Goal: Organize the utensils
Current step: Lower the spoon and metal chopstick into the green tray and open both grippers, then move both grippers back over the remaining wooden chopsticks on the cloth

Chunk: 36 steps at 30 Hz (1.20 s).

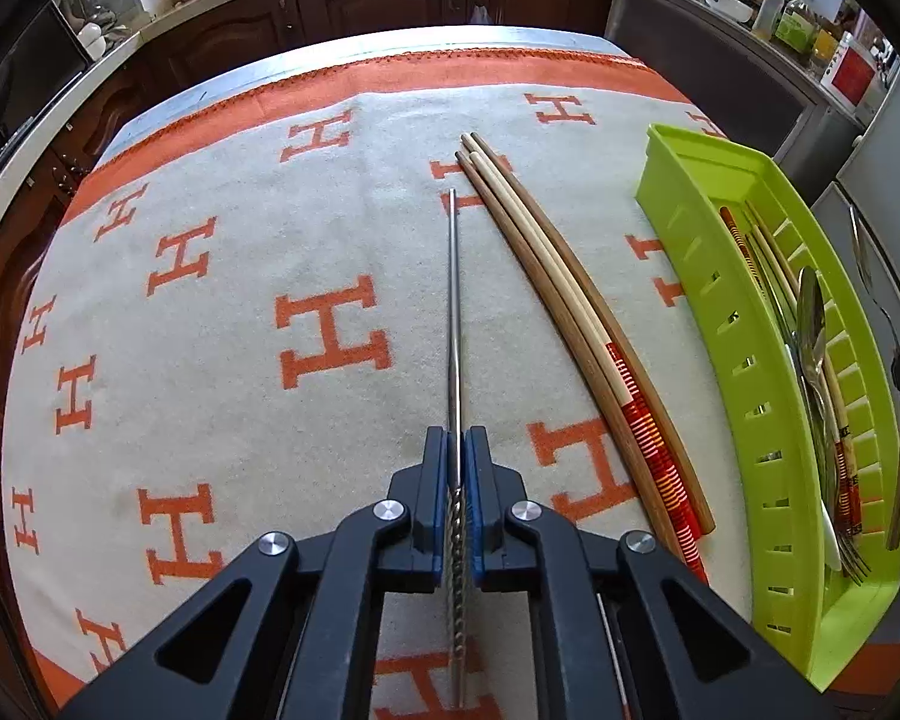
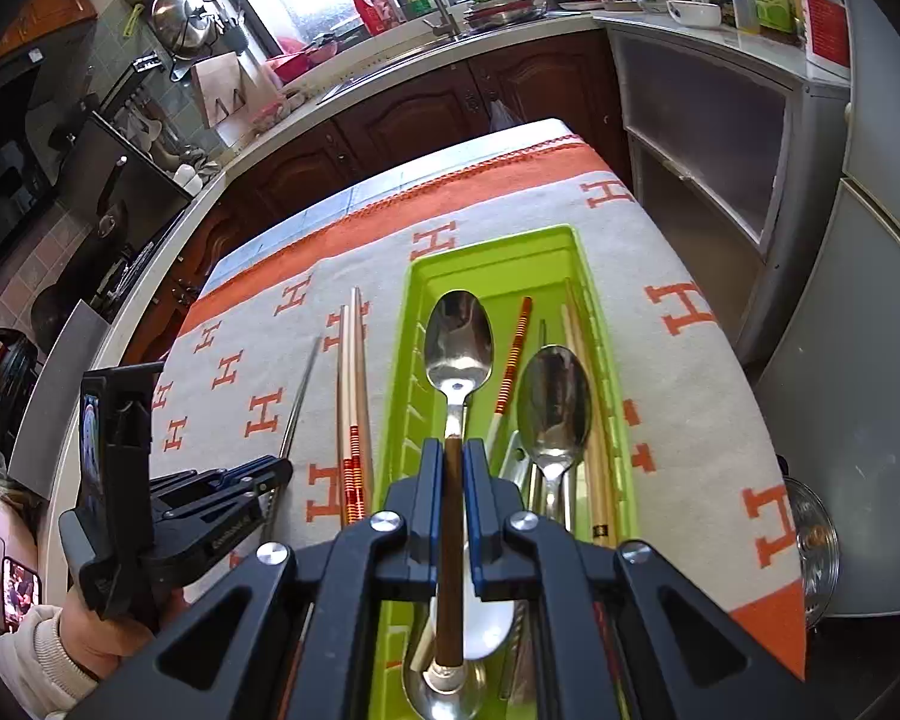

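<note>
The left gripper (image 1: 456, 444) was clenched on the metal chopstick (image 1: 453, 300) lying lengthwise along its fingers on the desk (image 1: 210, 360), the green tray (image 1: 720, 312) off to its right, where the right gripper (image 2: 453, 456) gripped a brown-handled spoon (image 2: 457, 348).

Orange letter "H" motifs repeat across the cream tablecloth (image 1: 330, 330). Lettering on the left gripper (image 2: 270, 474) and counter jars is too small to read

My left wrist view looks steeply down, close over the orange-and-cream H-patterned cloth (image 1: 210, 276); my right view tilts down over the lime-green slotted plastic tray (image 2: 615, 420). Both share cloth and tray.
</note>
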Tool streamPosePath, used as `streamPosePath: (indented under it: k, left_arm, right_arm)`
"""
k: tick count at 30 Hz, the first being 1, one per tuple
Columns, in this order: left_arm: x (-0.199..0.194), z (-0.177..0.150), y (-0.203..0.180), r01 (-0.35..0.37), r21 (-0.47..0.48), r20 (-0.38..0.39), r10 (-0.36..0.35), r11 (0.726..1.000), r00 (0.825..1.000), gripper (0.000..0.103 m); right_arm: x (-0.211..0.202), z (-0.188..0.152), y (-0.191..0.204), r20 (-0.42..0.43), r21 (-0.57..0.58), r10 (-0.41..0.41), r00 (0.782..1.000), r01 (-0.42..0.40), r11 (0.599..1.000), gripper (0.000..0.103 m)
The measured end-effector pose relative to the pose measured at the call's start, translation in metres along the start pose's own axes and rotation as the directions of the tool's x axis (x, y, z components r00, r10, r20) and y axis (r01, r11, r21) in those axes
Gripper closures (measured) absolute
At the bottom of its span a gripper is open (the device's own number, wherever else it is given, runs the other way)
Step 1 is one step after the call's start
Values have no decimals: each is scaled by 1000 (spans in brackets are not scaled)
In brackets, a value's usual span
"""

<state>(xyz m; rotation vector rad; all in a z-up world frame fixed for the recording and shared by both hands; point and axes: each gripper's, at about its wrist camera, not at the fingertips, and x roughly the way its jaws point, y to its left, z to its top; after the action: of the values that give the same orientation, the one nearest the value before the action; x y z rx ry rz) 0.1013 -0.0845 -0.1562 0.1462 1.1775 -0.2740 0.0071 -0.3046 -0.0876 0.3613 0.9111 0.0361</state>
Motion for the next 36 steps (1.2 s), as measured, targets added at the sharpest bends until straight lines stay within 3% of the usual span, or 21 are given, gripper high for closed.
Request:
streamPosePath:
  k: [7,14,18,23,31,36]
  left_arm:
    - [-19,4,7,168,-95,-24,-171,981,985,100]
    - [-58,26,-31,324,-64,15,-324,944,946,100]
    - [-57,41,-64,375,-47,-15,-376,926,927,100]
    - [-34,53,-95,378,-57,-59,-381,924,923,100]
    - [-3,53,-107,368,-84,-114,-376,926,920,98]
    - [-10,49,-108,376,-58,-113,-380,925,918,70]
  right_arm:
    - [-2,-4,-16,-21,13,-59,998,60,998,97]
    - [12,-16,-25,-93,4,-96,991,97,995,97]
    - [21,-16,-24,-102,-22,-130,986,129,991,96]
    - [18,-13,-26,-92,-18,-126,988,125,992,95]
    - [2,-10,-25,-51,-8,-107,993,106,994,95]
    - [4,-12,-24,-68,3,-97,993,97,995,95]
